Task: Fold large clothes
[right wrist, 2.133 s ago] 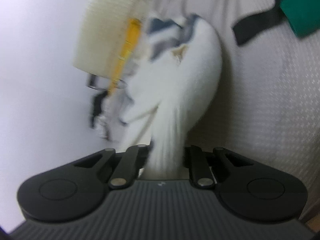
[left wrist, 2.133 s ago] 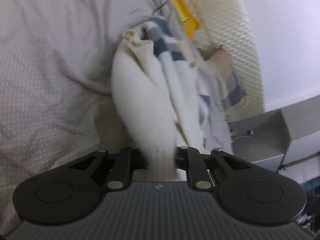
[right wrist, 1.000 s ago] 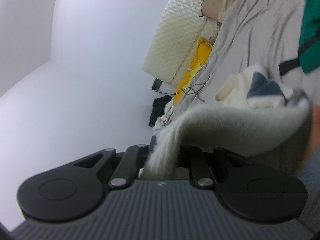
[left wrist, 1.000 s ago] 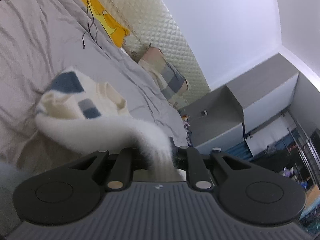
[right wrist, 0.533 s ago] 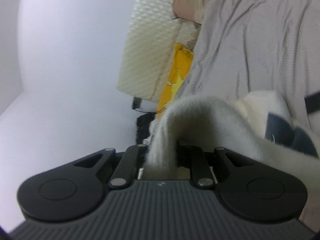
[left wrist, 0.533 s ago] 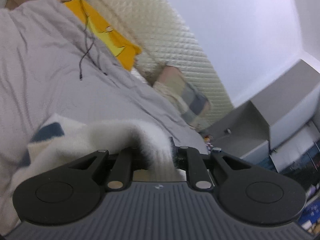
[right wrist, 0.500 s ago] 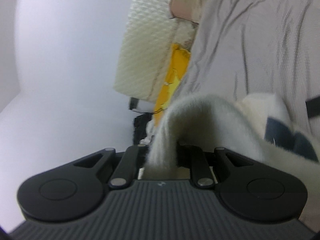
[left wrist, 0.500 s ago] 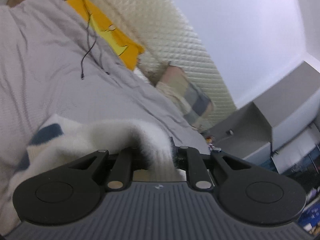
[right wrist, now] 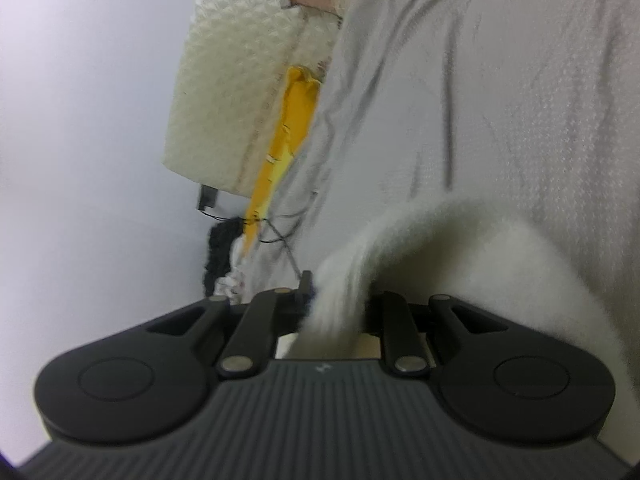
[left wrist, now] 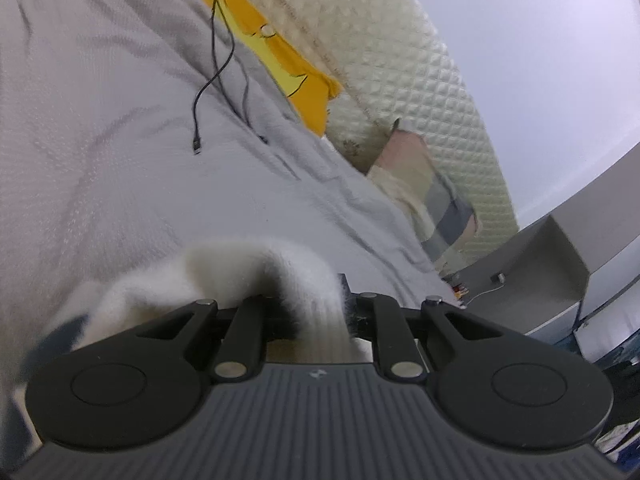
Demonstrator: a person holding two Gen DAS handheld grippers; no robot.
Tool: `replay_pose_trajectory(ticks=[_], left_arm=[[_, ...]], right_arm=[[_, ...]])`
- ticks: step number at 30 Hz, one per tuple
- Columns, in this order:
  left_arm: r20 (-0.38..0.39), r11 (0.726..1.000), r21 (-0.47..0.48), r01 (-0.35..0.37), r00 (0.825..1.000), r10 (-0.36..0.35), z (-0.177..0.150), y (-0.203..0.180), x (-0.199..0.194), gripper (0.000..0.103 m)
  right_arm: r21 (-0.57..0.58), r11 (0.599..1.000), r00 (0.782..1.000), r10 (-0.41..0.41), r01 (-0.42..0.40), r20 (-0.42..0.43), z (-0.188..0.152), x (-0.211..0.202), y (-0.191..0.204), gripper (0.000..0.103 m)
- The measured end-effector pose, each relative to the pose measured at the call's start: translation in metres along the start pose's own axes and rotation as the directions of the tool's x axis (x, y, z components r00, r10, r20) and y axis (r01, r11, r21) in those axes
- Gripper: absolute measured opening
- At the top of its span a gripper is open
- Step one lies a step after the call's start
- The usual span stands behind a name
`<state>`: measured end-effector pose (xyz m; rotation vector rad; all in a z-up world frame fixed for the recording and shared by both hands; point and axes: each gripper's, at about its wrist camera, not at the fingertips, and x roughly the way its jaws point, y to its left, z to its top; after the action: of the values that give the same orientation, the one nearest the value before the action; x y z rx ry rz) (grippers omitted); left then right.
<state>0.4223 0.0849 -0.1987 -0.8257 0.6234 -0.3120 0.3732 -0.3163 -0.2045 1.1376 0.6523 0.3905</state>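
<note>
Both grippers swing low over bed [left wrist: 120, 120]: left gripper [left wrist: 320, 312], right gripper [right wrist: 336, 312] pinched tight on white sweater [left wrist: 248, 268], edge laid down for fold.

**Bedroom surroundings**

Grey bedsheet [left wrist: 120, 128], creased. Black cable [left wrist: 212, 60] lying on it, 11 o'clock. Yellow cloth [left wrist: 280, 60] beside cream quilted headboard [left wrist: 400, 92]. Checked pillow [left wrist: 436, 196], 2 o'clock. Grey cabinet [left wrist: 560, 252], 3 o'clock.

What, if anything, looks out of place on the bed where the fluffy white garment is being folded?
A loose black cable trails across the grey bedspread, its plug end lying on the sheet just beyond the white garment. It sits on the folding surface and could catch under the fabric. Nothing else stands out.
</note>
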Motion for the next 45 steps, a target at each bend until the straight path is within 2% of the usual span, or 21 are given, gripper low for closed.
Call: replay_pose_trajectory(ticks=[6, 11, 12, 13, 14, 15, 16, 17, 18, 20, 24, 27, 29, 31, 33, 36, 39, 40, 41, 43, 45], left_arm=[[-0.034, 0.998, 0.041, -0.049, 0.998, 0.05, -0.002, 0.025, 0.041, 0.017], [-0.034, 0.998, 0.052, -0.045, 0.998, 0.046, -0.004, 0.028, 0.042, 0.017], [-0.033, 0.998, 0.054, -0.032, 0.999, 0.034, -0.005, 0.027, 0.038, 0.018], [-0.038, 0.998, 0.057, -0.022, 0.999, 0.024, -0.006, 0.025, 0.035, 0.024], [-0.048, 0.998, 0.058, -0.012, 0.999, 0.014, -0.006, 0.023, 0.032, 0.029], [-0.06, 0.998, 0.06, 0.005, 0.998, -0.001, -0.007, 0.02, 0.029, 0.047], [-0.063, 0.998, 0.064, 0.021, 0.998, -0.017, -0.009, 0.017, 0.025, 0.062], [-0.046, 0.997, 0.077, 0.028, 0.999, -0.024, -0.012, 0.011, 0.019, 0.064], [-0.026, 0.995, 0.096, 0.026, 0.999, -0.024, -0.014, 0.006, 0.012, 0.065], [-0.003, 0.988, 0.151, 0.026, 1.0, -0.026, -0.018, -0.008, 0.001, 0.067], [0.0, 0.964, 0.266, 0.014, 1.0, -0.014, -0.031, -0.033, -0.013, 0.07], [-0.002, 0.924, 0.376, -0.075, 0.997, 0.081, -0.047, -0.045, -0.011, 0.07], [0.013, 0.88, 0.45, -0.149, 0.987, 0.16, -0.06, -0.048, -0.005, 0.07], [0.013, 0.85, 0.488, -0.2, 0.975, 0.222, -0.067, -0.046, 0.004, 0.07], [-0.008, 0.84, 0.491, -0.231, 0.963, 0.27, -0.071, -0.039, 0.013, 0.07], [0.008, 0.828, 0.477, -0.294, 0.944, 0.331, -0.071, -0.027, 0.022, 0.07], [0.07, 0.817, 0.432, -0.382, 0.917, 0.392, -0.064, -0.015, 0.021, 0.069], [0.081, 0.82, 0.416, -0.394, 0.914, 0.398, -0.06, -0.011, 0.021, 0.069], [0.09, 0.823, 0.398, -0.405, 0.91, 0.404, -0.056, -0.007, 0.02, 0.069], [0.094, 0.824, 0.376, -0.424, 0.902, 0.422, -0.052, 0.0, 0.021, 0.069], [0.098, 0.813, 0.379, -0.442, 0.893, 0.439, -0.051, 0.002, 0.023, 0.069]], right_arm=[[0.076, 0.997, 1.0, -0.003, 0.005, -0.029, 0.007, 0.027, -0.046, 0.018], [0.076, 0.997, 0.999, 0.015, -0.012, -0.035, 0.007, 0.026, -0.045, 0.018], [0.071, 0.997, 0.999, 0.016, -0.013, -0.035, 0.007, 0.024, -0.043, 0.02], [0.063, 0.998, 0.999, 0.02, -0.017, -0.035, 0.006, 0.022, -0.04, 0.022], [0.052, 0.998, 0.999, 0.029, -0.027, -0.035, 0.005, 0.02, -0.037, 0.033], [0.045, 0.998, 0.999, 0.041, -0.04, -0.035, 0.006, 0.021, -0.033, 0.049], [0.037, 0.997, 0.997, 0.064, -0.063, -0.035, 0.004, 0.019, -0.028, 0.058], [0.029, 0.996, 0.995, 0.088, -0.087, -0.037, 0.003, 0.016, -0.023, 0.074], [0.016, 0.994, 0.993, 0.111, -0.11, -0.043, 0.0, 0.014, -0.016, 0.082], [-0.042, 0.991, 0.99, 0.124, -0.127, -0.07, -0.007, 0.008, 0.003, 0.082], [-0.172, 0.981, 0.994, 0.078, -0.091, -0.08, -0.024, 0.002, 0.032, 0.081], [-0.273, 0.962, 0.997, -0.025, 0.005, -0.073, -0.039, 0.004, 0.043, 0.08], [-0.363, 0.926, 0.991, -0.13, 0.108, -0.037, -0.048, 0.007, 0.05, 0.073], [-0.449, 0.865, 0.971, -0.24, 0.224, 0.022, -0.054, 0.011, 0.053, 0.067], [-0.518, 0.796, 0.944, -0.321, 0.312, 0.074, -0.057, 0.016, 0.05, 0.053], [-0.529, 0.751, 0.913, -0.384, 0.396, 0.139, -0.052, 0.016, 0.041, 0.033], [-0.529, 0.716, 0.887, -0.415, 0.456, 0.203, -0.046, 0.014, 0.037, 0.031], [-0.534, 0.697, 0.876, -0.425, 0.478, 0.23, -0.045, 0.013, 0.038, 0.031], [-0.539, 0.673, 0.86, -0.437, 0.507, 0.264, -0.045, 0.011, 0.038, 0.031], [-0.545, 0.603, 0.811, -0.477, 0.583, 0.339, -0.044, 0.011, 0.039, 0.031], [-0.547, 0.601, 0.81, -0.478, 0.583, 0.339, -0.04, 0.014, 0.035, 0.031]])
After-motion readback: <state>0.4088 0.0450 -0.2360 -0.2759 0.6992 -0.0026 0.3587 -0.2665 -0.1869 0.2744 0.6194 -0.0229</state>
